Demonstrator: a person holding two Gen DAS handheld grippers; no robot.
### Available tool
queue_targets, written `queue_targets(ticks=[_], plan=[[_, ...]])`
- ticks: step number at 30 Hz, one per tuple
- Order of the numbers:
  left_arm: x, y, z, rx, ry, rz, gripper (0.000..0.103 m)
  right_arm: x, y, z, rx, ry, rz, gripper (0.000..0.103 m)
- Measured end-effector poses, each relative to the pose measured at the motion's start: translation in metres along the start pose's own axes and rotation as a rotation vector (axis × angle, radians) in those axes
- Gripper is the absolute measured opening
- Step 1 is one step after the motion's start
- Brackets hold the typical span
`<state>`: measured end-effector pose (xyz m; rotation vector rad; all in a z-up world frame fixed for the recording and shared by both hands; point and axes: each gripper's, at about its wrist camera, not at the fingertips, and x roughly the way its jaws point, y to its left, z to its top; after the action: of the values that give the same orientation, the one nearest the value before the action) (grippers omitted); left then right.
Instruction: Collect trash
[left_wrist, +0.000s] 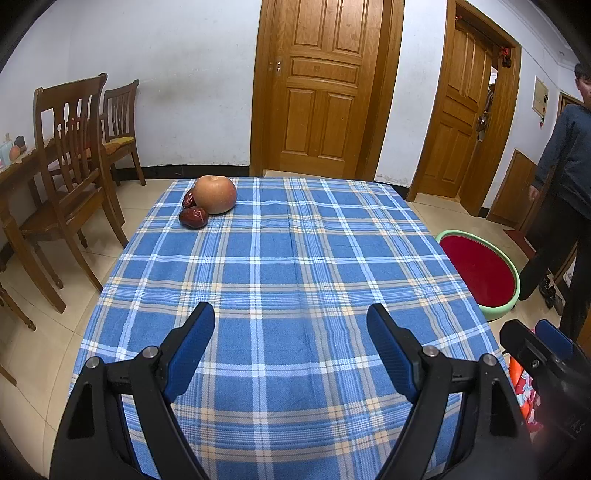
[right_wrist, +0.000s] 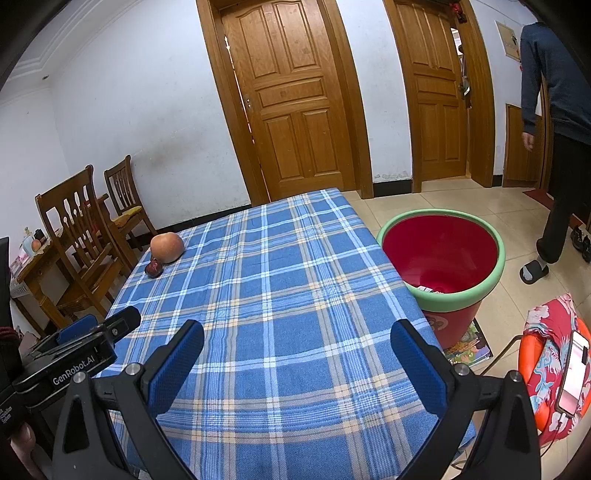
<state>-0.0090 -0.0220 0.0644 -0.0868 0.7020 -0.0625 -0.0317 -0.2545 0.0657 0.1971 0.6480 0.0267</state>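
A red bin with a green rim (right_wrist: 443, 254) stands on the floor right of the table; some white scraps lie at its bottom. It also shows in the left wrist view (left_wrist: 480, 273). The table with a blue plaid cloth (left_wrist: 288, 280) holds an apple (left_wrist: 215, 194) and two red dates (left_wrist: 194, 217) at its far left corner; they show in the right wrist view too, the apple (right_wrist: 167, 247) and a date (right_wrist: 154, 267). My left gripper (left_wrist: 291, 317) is open and empty over the near table. My right gripper (right_wrist: 297, 338) is open and empty, beside it.
Wooden chairs (left_wrist: 70, 177) and a side table stand left of the table. A person (right_wrist: 557, 140) stands at the right near the doors. A stool with a red floral cushion and a phone (right_wrist: 554, 373) is at the near right. A book (right_wrist: 469, 347) lies under the bin.
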Motion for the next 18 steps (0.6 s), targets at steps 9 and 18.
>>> queue_targets(ticks=[9, 18], plan=[[-0.0002, 0.0000, 0.0004, 0.000, 0.001, 0.000, 0.084, 0.0000, -0.0001, -0.0001, 0.000, 0.001, 0.000, 0.103], [-0.0005, 0.0006, 0.0010, 0.001, 0.000, 0.000, 0.084, 0.0003, -0.0003, 0.0004, 0.000, -0.001, 0.000, 0.103]])
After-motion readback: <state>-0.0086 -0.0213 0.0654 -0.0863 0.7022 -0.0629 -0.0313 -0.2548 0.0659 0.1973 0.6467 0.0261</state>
